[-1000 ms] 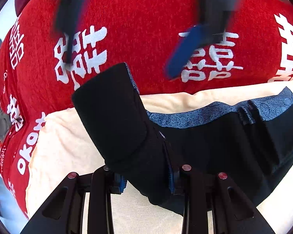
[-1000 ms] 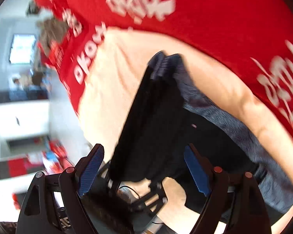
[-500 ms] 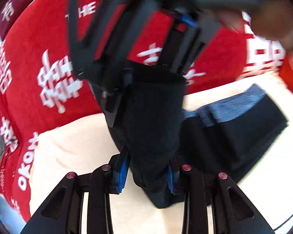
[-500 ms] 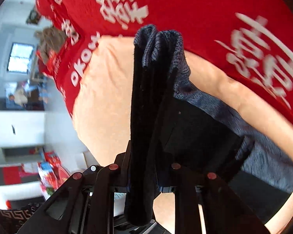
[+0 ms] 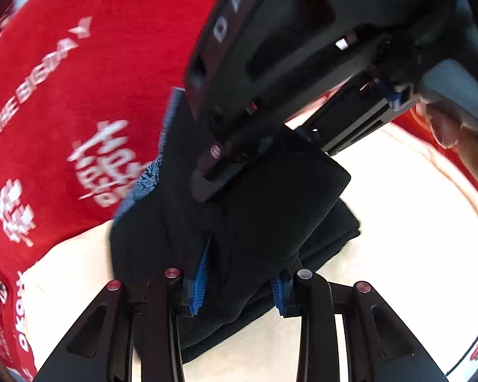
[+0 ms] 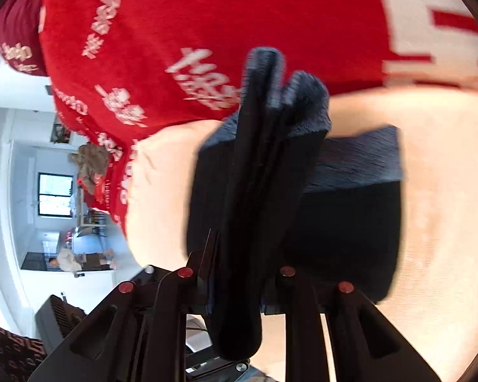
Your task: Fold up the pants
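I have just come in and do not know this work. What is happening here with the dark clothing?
A person holds a gripper in each hand and is folding dark pants on a cream cloth laid over a red blanket with white lettering. The left gripper has a bunch of the fabric between its fingers, its jaws having just been opening. The right gripper is shut on a folded end of the pants, held above the rest of the garment. The fold is not yet laid down.

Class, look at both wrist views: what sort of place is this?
Probably a lived-in home: black pants lie on a cream cloth over a red printed blanket, with a window and white walls behind.
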Action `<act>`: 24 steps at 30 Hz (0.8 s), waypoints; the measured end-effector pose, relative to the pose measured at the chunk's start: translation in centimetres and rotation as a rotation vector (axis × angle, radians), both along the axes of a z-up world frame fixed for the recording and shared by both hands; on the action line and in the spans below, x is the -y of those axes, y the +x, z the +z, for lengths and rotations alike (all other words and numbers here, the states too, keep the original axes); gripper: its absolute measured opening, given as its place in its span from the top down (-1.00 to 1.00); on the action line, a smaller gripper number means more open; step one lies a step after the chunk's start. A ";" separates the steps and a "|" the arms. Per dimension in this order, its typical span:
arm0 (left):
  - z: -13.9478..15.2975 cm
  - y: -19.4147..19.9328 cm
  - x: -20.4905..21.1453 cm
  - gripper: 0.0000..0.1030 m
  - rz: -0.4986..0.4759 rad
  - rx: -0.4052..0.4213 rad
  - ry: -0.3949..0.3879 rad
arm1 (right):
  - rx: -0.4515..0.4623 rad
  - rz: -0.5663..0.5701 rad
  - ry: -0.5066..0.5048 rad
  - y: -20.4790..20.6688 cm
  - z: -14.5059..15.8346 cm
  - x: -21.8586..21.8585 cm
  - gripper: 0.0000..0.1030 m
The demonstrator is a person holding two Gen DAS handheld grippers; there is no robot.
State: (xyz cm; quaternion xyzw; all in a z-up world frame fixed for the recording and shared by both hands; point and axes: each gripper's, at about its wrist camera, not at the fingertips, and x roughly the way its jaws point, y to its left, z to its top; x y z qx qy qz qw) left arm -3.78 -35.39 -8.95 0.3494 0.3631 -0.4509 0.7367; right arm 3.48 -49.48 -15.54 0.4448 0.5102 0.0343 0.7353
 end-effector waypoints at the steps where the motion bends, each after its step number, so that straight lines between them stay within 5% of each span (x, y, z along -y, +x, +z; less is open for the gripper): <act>1: -1.2 -0.7 1.0 0.07 -0.007 -0.019 0.026 | -0.026 -0.011 0.010 -0.5 -1.6 0.8 0.57; 6: -5.4 -2.7 2.8 -0.06 0.006 -0.031 0.160 | -0.079 -0.010 0.069 -1.7 -7.8 1.2 0.51; 16: -1.6 -3.3 -1.6 -0.15 0.097 -0.081 0.129 | -0.112 -0.046 0.176 -2.9 -8.4 2.4 0.43; 24: 1.2 0.2 -5.9 -0.16 0.380 -0.257 0.085 | -0.174 0.029 -0.034 -1.8 -5.6 1.0 0.53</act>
